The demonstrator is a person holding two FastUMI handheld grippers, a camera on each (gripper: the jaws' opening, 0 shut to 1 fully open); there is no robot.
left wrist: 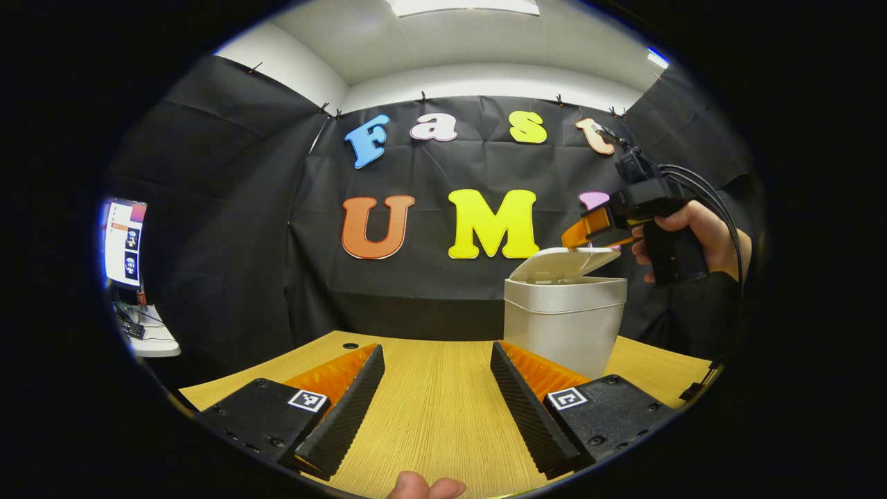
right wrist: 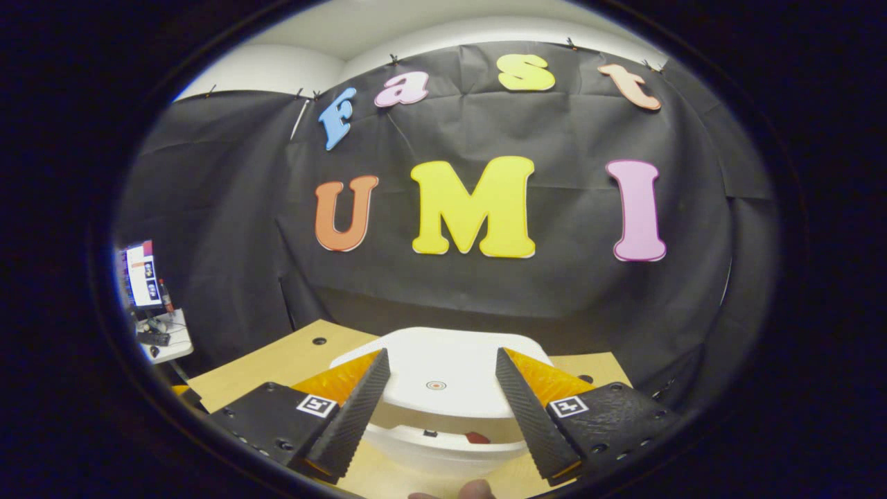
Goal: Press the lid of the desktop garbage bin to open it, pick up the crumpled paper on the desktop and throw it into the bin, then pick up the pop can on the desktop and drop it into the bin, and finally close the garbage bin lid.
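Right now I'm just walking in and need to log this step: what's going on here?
A person holds a gripper in each hand at a wooden desk. The right gripper, open, hovers just above the raised lid of the white garbage bin. Something red shows inside the bin's gap. The left gripper hangs open and empty over the desk.

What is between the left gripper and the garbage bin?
Nothing but bare wooden desktop: in the left gripper view, the left gripper has only tabletop before the white garbage bin.

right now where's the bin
In the left gripper view the bin stands on the table's right side, lid partly raised, with the right hand-held gripper just above it.
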